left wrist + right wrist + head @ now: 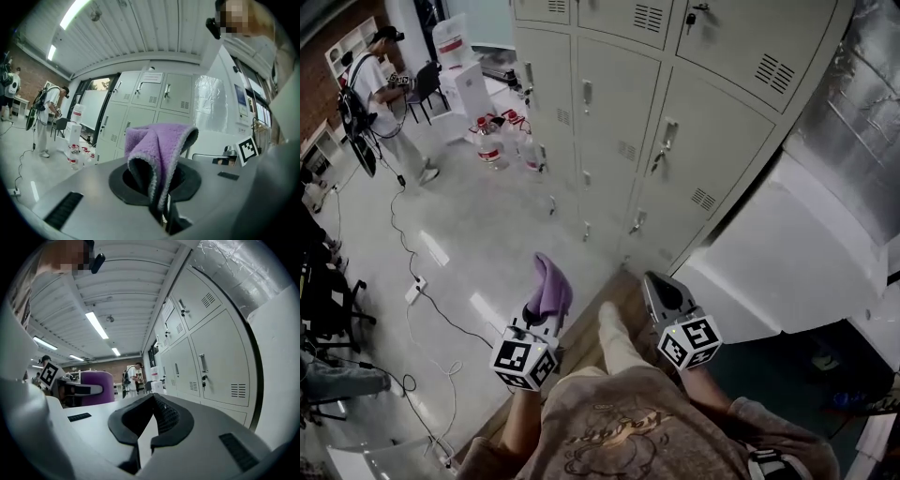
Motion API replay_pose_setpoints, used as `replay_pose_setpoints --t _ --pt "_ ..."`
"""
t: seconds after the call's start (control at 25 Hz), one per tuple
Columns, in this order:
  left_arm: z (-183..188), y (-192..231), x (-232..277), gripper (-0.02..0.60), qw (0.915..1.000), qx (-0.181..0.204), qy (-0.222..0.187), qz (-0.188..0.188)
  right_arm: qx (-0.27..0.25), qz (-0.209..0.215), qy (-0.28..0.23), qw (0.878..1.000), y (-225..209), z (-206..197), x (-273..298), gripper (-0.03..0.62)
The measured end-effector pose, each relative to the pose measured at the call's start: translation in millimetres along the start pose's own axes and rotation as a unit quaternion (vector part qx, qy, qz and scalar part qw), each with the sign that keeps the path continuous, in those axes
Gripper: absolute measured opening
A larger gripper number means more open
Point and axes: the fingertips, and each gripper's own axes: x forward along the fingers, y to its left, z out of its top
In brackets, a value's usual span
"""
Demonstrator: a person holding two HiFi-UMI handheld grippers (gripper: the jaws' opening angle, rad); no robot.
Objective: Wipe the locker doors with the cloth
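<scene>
The left gripper (539, 317) is clamped on a purple cloth (549, 286), which stands up out of the jaws in a loose fold. The right gripper (657, 281) has its jaws pressed together with nothing between them. Both are held low in front of the person, well apart from the lockers (675, 141), whose doors (717, 155) rise upright ahead of and above them. The coming move therefore looks like a reach forward and up with the left arm, turning the cloth's broad face flat to a door. The right gripper seems slightly closer to the locker base but carries nothing.

The left gripper view shows the pinch itself. The jaws are closed low on the cloth's bunched end, and the lockers lie straight beyond it. In the right gripper view the lockers run along the right side, a key (203, 378) hangs in one lock, and the cloth sits off to the left. Only the head view shows the floor (487, 244), with bottles (492, 141) by the locker row and another person (380, 94) standing well off.
</scene>
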Motion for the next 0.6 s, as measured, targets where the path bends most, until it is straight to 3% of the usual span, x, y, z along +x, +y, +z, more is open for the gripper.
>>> replay_pose_setpoints --t 0.6 --pt "71.0 74.0 210.2 0.04 0.9998 0.003 -0.016 0.011 -0.007 0.05 -0.016 0.999 -115.8 67.7 177.3 -0.003"
